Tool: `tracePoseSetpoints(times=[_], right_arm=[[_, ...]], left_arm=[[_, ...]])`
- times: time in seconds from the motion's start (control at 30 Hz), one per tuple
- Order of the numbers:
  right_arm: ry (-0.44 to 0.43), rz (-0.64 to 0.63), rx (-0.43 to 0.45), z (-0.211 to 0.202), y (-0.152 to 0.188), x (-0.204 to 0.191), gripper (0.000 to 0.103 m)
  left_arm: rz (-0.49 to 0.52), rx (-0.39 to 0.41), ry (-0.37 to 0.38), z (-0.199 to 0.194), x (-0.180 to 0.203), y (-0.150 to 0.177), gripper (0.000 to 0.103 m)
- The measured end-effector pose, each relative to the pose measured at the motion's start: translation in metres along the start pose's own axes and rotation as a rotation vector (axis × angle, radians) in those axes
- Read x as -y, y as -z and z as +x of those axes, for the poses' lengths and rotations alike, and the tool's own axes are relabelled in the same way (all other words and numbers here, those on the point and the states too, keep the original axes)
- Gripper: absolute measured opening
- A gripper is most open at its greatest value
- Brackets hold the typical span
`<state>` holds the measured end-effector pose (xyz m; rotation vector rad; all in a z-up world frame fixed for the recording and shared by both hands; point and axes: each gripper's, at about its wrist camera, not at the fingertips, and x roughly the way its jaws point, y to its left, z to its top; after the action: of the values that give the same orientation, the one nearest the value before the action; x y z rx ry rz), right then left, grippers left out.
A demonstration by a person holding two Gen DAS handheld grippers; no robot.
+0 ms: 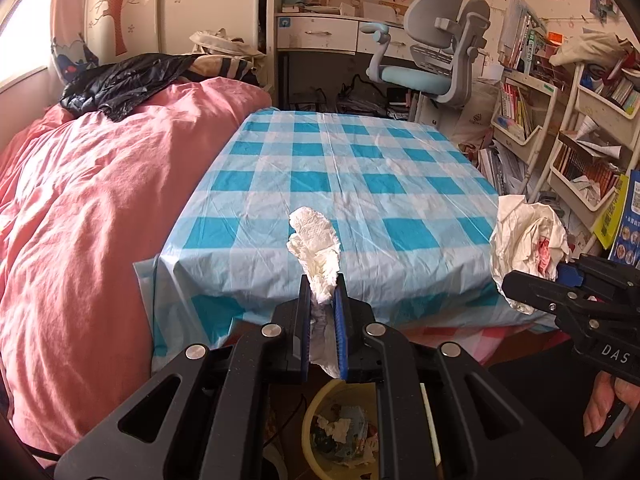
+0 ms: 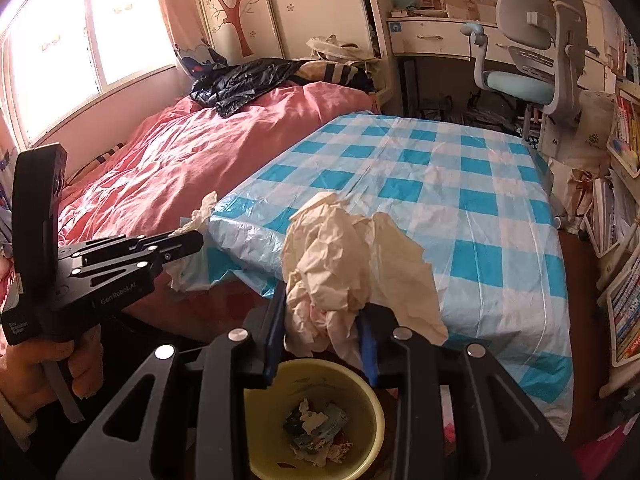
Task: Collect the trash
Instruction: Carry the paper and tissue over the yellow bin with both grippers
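Left wrist view looks across a table (image 1: pixel 360 168) covered by a blue-and-white checked plastic cloth, its top bare, with a bed under a pink quilt (image 1: pixel 100 200) touching its left edge and a black plastic bag (image 1: pixel 120 80) lying on the quilt farther back. Beyond the table stand a white desk (image 1: pixel 320 34) and a grey chair with a light blue seat (image 1: pixel 436 52); crowded bookshelves (image 1: pixel 580 120) fill the right wall. The left gripper (image 1: pixel 324 304) is clenched on a white crumpled tissue (image 1: pixel 316 244), which sticks up between the blue pads. Just below it on the floor sits a yellow bin (image 1: pixel 316 404) with scraps of paper inside. From the right wrist view, the right gripper (image 2: pixel 324 336) grasps a larger wad of cream paper (image 2: pixel 340 260) directly above the same yellow bin (image 2: pixel 376 412), by the table's near edge. A sunlit window (image 2: pixel 80 32) glows behind the bed.
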<state>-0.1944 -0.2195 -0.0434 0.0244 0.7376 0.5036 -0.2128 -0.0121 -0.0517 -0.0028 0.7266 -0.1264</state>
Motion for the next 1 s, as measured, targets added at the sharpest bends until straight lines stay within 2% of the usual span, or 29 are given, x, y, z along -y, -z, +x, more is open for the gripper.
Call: tracePoseSetpoints(times=[0.77, 1.0], right_arm=[[-0.01, -0.02, -0.033, 0.0, 0.019, -0.013, 0.034], [-0.016, -0.026, -0.054, 0.003, 0.025, -0.021, 0.034]], left_arm=[[0.025, -0.01, 0.043, -0.006, 0.014, 0.016, 0.01], [0.015, -0.034, 0.068, -0.001, 0.015, 0.02, 0.01]])
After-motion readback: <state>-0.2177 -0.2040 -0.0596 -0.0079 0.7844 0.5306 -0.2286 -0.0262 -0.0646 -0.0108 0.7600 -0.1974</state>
